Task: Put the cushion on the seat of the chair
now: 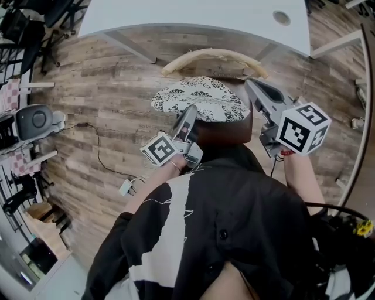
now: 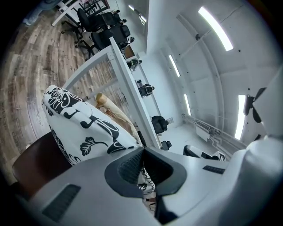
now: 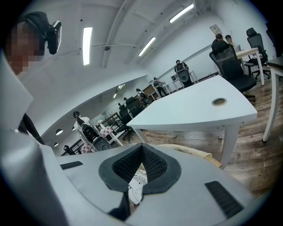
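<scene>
The cushion (image 1: 199,99), white with a black floral print, lies over the dark brown chair seat (image 1: 225,133), in front of the curved wooden backrest (image 1: 214,57). My left gripper (image 1: 192,111) is shut on the cushion's near left edge. In the left gripper view the printed cushion (image 2: 84,123) rises to the left of the left gripper (image 2: 142,150), above the brown seat (image 2: 40,163). My right gripper (image 1: 249,84) is at the cushion's right edge. In the right gripper view the right gripper (image 3: 142,146) has its pads together, with printed cushion fabric (image 3: 136,187) in the slit behind them.
A white table (image 1: 205,14) stands just beyond the chair. A cable and a power strip (image 1: 126,187) lie on the wooden floor to the left. Office chairs and equipment (image 1: 35,120) crowd the left edge. People sit at desks (image 3: 219,42) far off.
</scene>
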### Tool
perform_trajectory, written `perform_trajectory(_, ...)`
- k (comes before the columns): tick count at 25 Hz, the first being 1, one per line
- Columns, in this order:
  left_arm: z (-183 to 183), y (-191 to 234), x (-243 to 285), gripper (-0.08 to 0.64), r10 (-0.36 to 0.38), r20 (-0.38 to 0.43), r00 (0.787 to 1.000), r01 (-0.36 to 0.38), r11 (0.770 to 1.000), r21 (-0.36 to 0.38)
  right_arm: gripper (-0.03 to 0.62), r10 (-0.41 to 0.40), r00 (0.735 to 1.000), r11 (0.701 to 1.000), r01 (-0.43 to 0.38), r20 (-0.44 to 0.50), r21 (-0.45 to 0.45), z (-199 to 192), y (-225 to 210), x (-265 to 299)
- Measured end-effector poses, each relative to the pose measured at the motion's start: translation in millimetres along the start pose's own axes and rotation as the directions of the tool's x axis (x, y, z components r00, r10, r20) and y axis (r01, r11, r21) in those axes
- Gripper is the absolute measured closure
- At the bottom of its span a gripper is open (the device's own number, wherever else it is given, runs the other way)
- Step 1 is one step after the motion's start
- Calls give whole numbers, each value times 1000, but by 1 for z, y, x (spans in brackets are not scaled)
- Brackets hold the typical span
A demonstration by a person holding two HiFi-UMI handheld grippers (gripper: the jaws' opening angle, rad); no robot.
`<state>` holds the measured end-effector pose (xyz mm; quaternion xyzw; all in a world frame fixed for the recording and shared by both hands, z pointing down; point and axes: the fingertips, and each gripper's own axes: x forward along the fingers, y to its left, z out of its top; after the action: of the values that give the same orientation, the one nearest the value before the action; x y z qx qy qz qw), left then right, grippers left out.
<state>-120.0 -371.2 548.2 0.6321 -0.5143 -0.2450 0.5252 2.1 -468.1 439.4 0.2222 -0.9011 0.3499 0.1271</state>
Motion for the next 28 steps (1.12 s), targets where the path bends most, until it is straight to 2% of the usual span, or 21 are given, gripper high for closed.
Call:
perform_trajectory(2, -1, 2, -2, 546, -6, 3, 1000, 6, 1000, 7, 577, 3, 1000, 1000, -3, -9, 4, -6, 0, 4)
perform_trajectory(6, -10, 16, -12, 546, 40, -8, 999, -40, 999, -11, 577, 6, 1000, 1000, -5, -20, 16, -20, 3, 9)
perform_trajectory(11, -19, 19, -18, 546, 13, -45, 999, -13, 1000, 4, 577, -23, 998, 999, 25, -55, 35, -36, 9, 10)
perform_trajectory(16, -28, 30, -31, 546, 11, -87, 996, -13, 1000, -17, 577, -42, 999, 998, 44, -31, 50, -51, 19, 6)
perform_trajectory(19, -31, 34, -37, 546, 9, -93, 996, -11, 1000, -23, 577, -69, 997, 996, 71, -29, 47, -60, 30, -2)
perform_trajectory(23, -30, 31, -37, 546, -30, -93, 995, 28, 999, -17, 577, -118, 993, 992, 119, -21, 45, -73, 41, -18)
perform_trajectory(28, -35, 38, -50, 546, -8, -129, 992, 10, 1000, 11, 577, -208, 977, 974, 212, -54, 85, -108, 53, -36)
